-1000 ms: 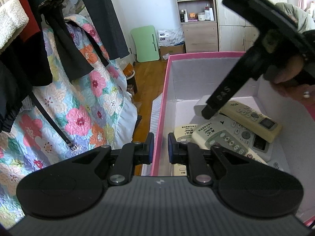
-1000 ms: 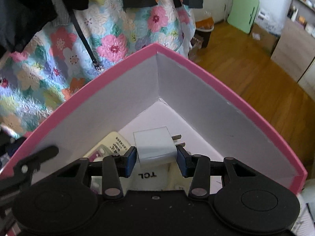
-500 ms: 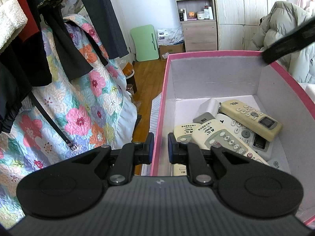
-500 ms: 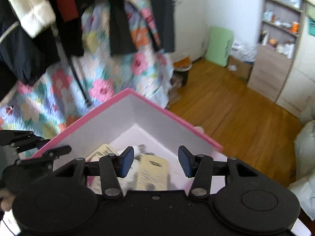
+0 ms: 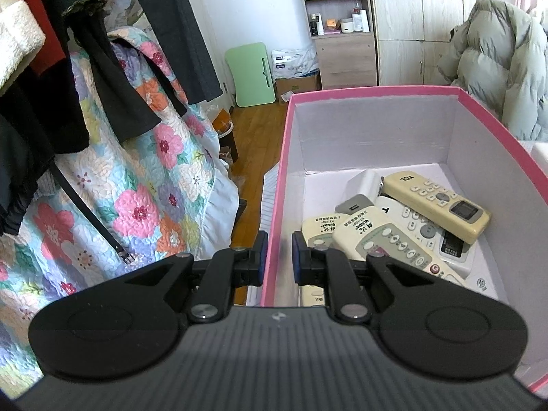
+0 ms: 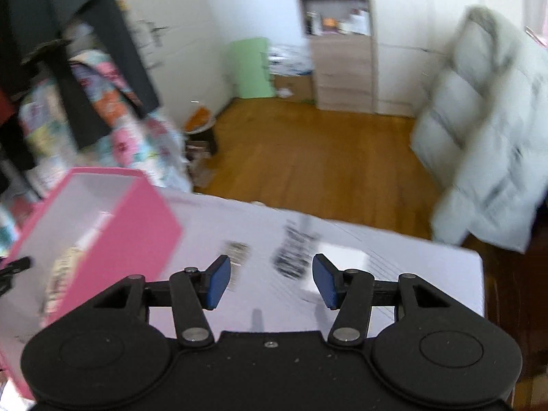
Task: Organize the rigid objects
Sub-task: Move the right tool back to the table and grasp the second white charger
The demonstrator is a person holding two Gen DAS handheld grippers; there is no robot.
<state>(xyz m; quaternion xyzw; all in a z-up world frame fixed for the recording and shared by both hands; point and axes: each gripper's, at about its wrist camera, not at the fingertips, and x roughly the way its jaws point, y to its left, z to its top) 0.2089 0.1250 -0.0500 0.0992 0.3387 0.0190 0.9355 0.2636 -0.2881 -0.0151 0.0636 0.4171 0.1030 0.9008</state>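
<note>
A pink box with white inner walls holds several beige remote controls and a white plug adapter. My left gripper is shut on the box's left wall. My right gripper is open and empty above a white table. The pink box lies to its left. Blurred dark objects and a white flat piece lie on the table ahead of it.
A floral quilt and dark hanging clothes are at the left. Wood floor, a green folding board, a shelf cabinet and a pale puffy coat lie beyond the table.
My right gripper let go of the white adapter in the box, lifted out and swung right over the table. My left gripper has not moved.
</note>
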